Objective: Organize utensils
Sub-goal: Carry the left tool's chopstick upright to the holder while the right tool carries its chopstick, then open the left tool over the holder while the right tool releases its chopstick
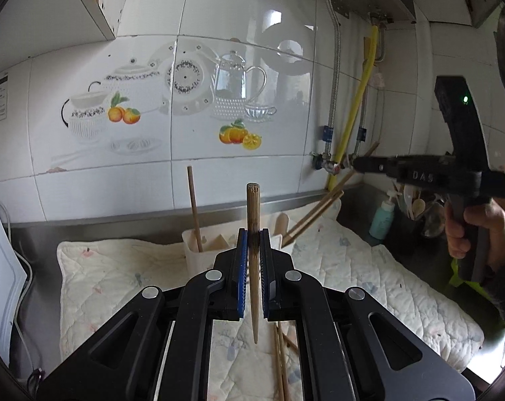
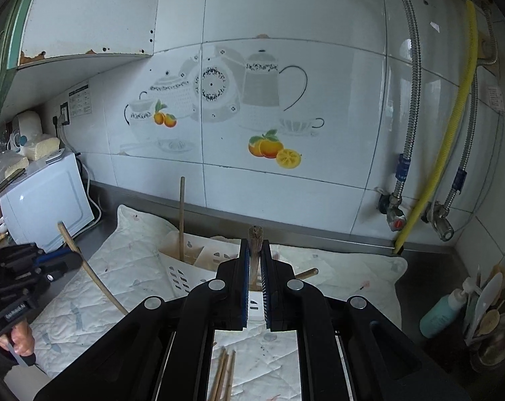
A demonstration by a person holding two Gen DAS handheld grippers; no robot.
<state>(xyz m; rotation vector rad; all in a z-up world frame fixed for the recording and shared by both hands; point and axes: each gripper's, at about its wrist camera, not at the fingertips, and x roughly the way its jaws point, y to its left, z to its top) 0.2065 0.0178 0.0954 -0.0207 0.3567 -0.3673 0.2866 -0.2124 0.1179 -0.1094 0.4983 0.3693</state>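
My left gripper [image 1: 253, 235] is shut on a bamboo chopstick [image 1: 253, 207], which it holds upright with the thin tip down over the quilted cloth [image 1: 119, 274]. My right gripper [image 2: 256, 247] is shut on another chopstick [image 2: 255, 235]; from the left wrist camera this one [image 1: 322, 205] slants down toward the white utensil holder [image 1: 199, 257]. One chopstick [image 2: 181, 217] stands in the holder [image 2: 185, 270], and another [image 2: 306, 272] pokes out on its right. Several loose chopsticks [image 2: 224, 374] lie on the cloth below the grippers.
A white appliance [image 2: 45, 200] stands at the left end of the steel counter. At the right are a teal pump bottle [image 2: 443, 314] and a cup of spoons [image 2: 486, 320]. Valves, metal hoses and a yellow hose [image 2: 453, 133] run down the tiled wall.
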